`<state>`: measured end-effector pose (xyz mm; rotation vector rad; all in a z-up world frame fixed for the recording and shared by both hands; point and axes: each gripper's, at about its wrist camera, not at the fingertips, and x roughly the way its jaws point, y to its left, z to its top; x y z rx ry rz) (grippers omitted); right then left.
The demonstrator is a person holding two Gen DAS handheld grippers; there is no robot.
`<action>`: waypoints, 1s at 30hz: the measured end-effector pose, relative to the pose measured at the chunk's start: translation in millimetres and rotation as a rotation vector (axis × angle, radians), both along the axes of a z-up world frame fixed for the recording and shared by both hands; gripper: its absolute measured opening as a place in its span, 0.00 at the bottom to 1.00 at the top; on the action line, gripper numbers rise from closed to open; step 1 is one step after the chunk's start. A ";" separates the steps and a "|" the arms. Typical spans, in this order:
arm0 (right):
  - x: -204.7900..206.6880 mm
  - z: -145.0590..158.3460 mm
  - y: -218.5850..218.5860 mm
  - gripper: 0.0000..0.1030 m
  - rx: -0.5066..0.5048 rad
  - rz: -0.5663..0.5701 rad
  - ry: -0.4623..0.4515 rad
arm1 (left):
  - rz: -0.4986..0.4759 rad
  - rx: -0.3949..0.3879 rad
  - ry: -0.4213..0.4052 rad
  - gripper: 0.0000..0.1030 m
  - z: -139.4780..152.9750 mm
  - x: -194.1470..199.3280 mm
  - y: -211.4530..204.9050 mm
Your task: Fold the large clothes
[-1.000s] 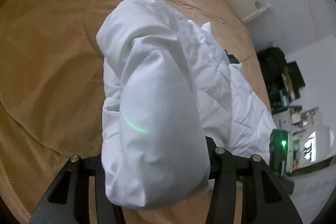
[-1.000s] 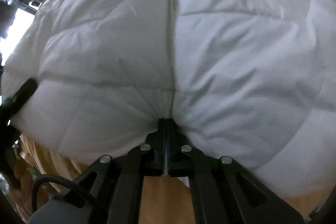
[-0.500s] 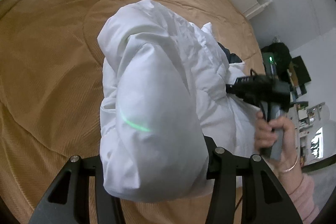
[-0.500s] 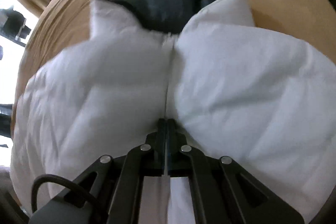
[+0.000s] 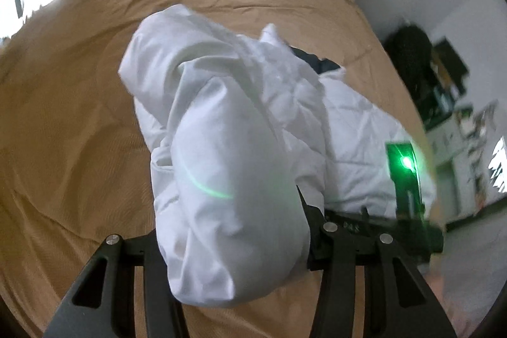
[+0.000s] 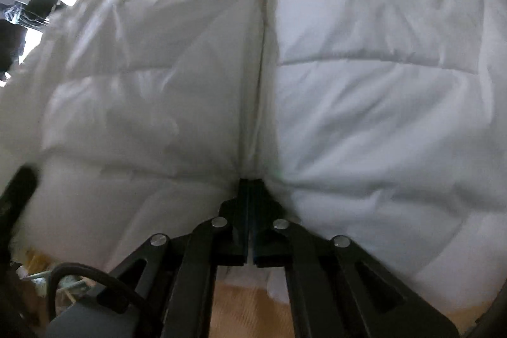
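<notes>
One white jacket (image 5: pixel 228 148), puffy and quilted, on tan bed (image 5: pixel 63 116). Left gripper (image 5: pixel 234 230): jaws clamp a bulky sleeve. Right gripper (image 6: pixel 250 189): jaws pinch the zip seam. Likely light, soft, slippery; grip at seams, hem.

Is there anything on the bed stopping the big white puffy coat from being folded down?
Nothing visible is in the way. The left hand-held gripper grips a bunched sleeve of the white puffy coat, and the right hand-held gripper is shut on its front by the zipper. Around the coat, the tan bedspread shows no other objects.
</notes>
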<state>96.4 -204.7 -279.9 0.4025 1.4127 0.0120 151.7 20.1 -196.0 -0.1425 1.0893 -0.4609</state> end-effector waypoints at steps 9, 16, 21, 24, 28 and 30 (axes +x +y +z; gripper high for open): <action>-43.3 2.6 4.3 0.01 0.135 -0.066 -0.020 | -0.229 0.162 -0.087 0.46 47.4 -26.9 -75.0; -45.7 -7.7 -36.9 0.00 0.385 -0.135 -0.035 | -0.500 0.433 -0.285 0.47 68.1 -75.6 -165.3; -124.0 57.4 -131.3 0.08 0.278 -0.272 -0.224 | -0.618 0.496 -0.328 0.47 53.2 -94.2 -226.0; -168.0 75.8 -178.8 0.10 0.193 -0.371 -0.265 | -0.694 0.524 -0.360 0.48 29.4 -112.8 -264.2; -226.0 92.2 -197.6 0.10 0.116 -0.456 -0.296 | -0.789 0.536 -0.384 0.55 -17.8 -136.3 -301.6; -243.7 103.0 -215.3 0.10 0.054 -0.470 -0.299 | -0.829 0.565 -0.429 0.61 -45.2 -150.2 -312.3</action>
